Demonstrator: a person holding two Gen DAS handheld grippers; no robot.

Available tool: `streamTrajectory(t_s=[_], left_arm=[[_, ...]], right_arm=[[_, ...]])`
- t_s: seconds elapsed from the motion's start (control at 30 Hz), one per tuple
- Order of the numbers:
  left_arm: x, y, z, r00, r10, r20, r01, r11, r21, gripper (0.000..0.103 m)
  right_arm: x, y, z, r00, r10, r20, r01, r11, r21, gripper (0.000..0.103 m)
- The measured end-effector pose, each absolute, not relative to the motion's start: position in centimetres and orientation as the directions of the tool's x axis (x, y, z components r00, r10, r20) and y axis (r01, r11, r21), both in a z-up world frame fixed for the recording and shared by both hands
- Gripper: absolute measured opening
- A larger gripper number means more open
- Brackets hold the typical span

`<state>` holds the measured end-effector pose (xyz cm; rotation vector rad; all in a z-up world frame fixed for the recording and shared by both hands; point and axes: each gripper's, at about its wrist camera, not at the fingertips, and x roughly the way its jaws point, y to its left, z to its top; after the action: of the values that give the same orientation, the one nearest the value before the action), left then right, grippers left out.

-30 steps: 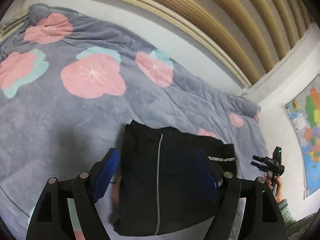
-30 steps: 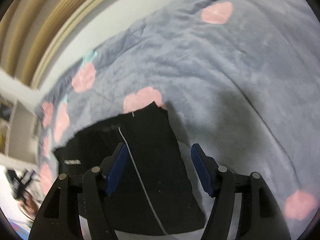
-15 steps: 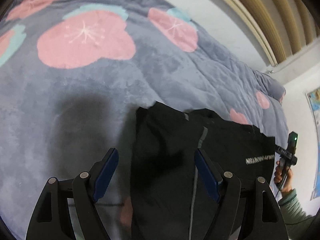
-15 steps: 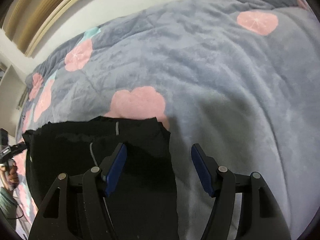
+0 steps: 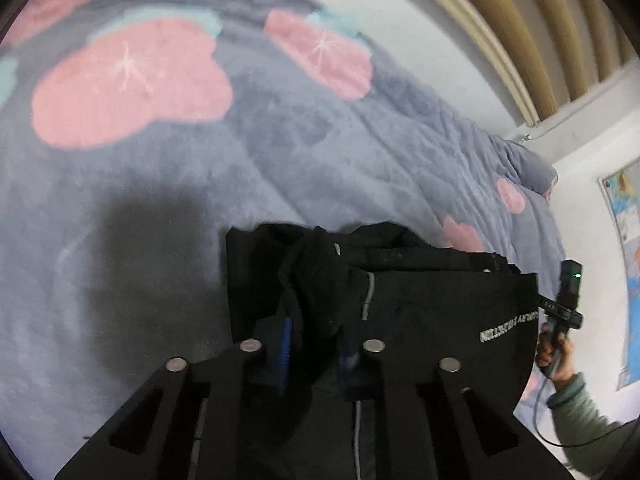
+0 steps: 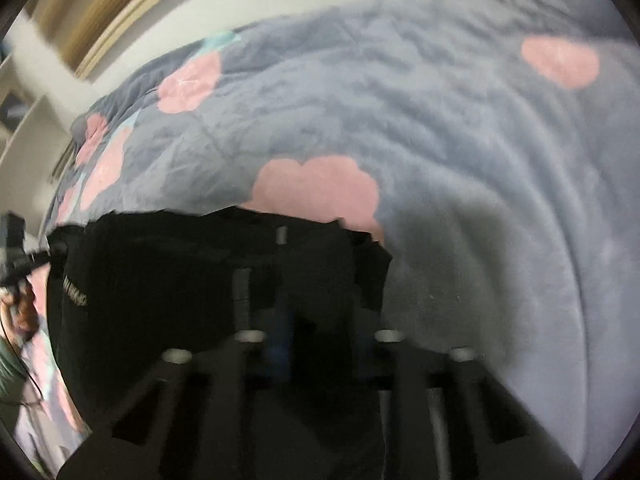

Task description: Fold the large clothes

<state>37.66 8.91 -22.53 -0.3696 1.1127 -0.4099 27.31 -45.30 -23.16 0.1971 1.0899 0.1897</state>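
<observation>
A folded black garment (image 5: 420,304) with a grey stripe and white lettering lies on the grey blanket with pink flowers (image 5: 132,80). My left gripper (image 5: 316,344) is shut on a bunched fold at the garment's left edge. In the right wrist view the same black garment (image 6: 168,280) fills the lower left. My right gripper (image 6: 320,340) is shut on its right edge, with cloth between the blue pads. This view is blurred.
The blanket (image 6: 460,140) covers the bed on all sides. A slatted headboard (image 5: 520,32) and white wall stand behind. A map (image 5: 628,272) hangs on the right wall. A hand holding the other gripper (image 5: 560,320) shows at the right.
Both grippers have dropped onto the garment and closed from wide open onto its opposite edges. The cloth at the left edge has bunched up between the left pads.
</observation>
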Motion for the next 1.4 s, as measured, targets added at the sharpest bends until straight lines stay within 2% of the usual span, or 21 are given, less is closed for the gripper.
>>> streamTrajectory(t_s=[0.13,0.23,0.3,0.4,0.57,0.63,0.77,0.83,0.87,0.9,0.93,0.97,1.07,1.27,1.4], left_arm=[[36.0,10.1,-18.1,0.490,-0.504,-0.711,0.128,0.849,-0.513,0.013],[36.2,10.8,-14.5,0.563,-0.508,-0.651,0.146,0.837,-0.527,0.013],[37.2,10.7,-13.5,0.595,-0.474,-0.649,0.133,0.855,-0.502,0.013],[40.0,10.0,-15.9,0.568,-0.401,-0.719,0.061,0.891,-0.449,0.013],[43.8,9.3,-25.0,0.414,-0.289,-0.863,-0.067,0.936,-0.345,0.013],[44.3,9.3,-27.9,0.376,-0.291,-0.880,-0.105,0.930,-0.352,0.015],[45.2,9.5,-28.9,0.364,-0.279,-0.889,-0.132,0.929,-0.346,0.023],[45.5,9.6,-28.9,0.348,-0.234,-0.908,-0.133,0.946,-0.295,0.039],[45.5,9.9,-28.7,0.348,-0.219,-0.911,-0.141,0.949,-0.282,0.051],[45.4,10.1,-28.4,0.352,-0.221,-0.910,-0.148,0.947,-0.287,0.057],[45.0,10.6,-27.8,0.361,-0.238,-0.902,-0.154,0.938,-0.309,0.057],[44.4,11.4,-27.1,0.376,-0.259,-0.890,-0.161,0.927,-0.338,0.058],[42.2,13.6,-24.2,0.433,-0.309,-0.847,-0.160,0.898,-0.409,0.060],[38.1,14.3,-17.9,0.545,-0.161,-0.823,-0.125,0.955,-0.270,0.060],[35.3,13.0,-15.5,0.558,-0.205,-0.804,-0.068,0.955,-0.290,0.060]], right_arm=[[25.2,-44.2,-17.0,0.585,0.078,-0.807,-0.053,0.997,0.058,0.016],[26.4,-44.4,-13.8,0.644,0.041,-0.764,-0.026,0.999,0.032,0.016],[28.4,-44.1,-13.4,0.658,0.005,-0.753,-0.009,1.000,-0.001,0.016],[32.8,-43.4,-16.8,0.595,-0.018,-0.804,0.020,1.000,-0.008,0.016],[37.2,-42.5,-26.9,0.395,-0.047,-0.917,0.051,0.998,-0.029,0.016],[37.5,-42.2,-29.5,0.347,-0.045,-0.937,0.050,0.998,-0.030,0.016],[37.8,-42.1,-30.2,0.331,-0.069,-0.941,0.055,0.997,-0.053,0.019],[37.8,-42.8,-30.0,0.323,-0.042,-0.945,0.069,0.997,-0.021,0.028],[37.6,-43.4,-29.7,0.321,-0.027,-0.947,0.084,0.996,0.000,0.031],[37.4,-44.0,-29.3,0.320,-0.022,-0.947,0.103,0.995,0.012,0.043],[36.9,-44.9,-28.7,0.321,-0.019,-0.947,0.140,0.990,0.028,0.055],[36.1,-45.8,-27.7,0.334,-0.009,-0.943,0.182,0.982,0.056,0.058],[33.3,-47.3,-24.1,0.414,0.033,-0.910,0.215,0.968,0.133,0.060],[27.0,-45.6,-18.3,0.508,0.053,-0.859,0.177,0.970,0.165,0.068],[23.5,-42.9,-17.6,0.500,0.134,-0.856,0.129,0.966,0.226,0.069]])
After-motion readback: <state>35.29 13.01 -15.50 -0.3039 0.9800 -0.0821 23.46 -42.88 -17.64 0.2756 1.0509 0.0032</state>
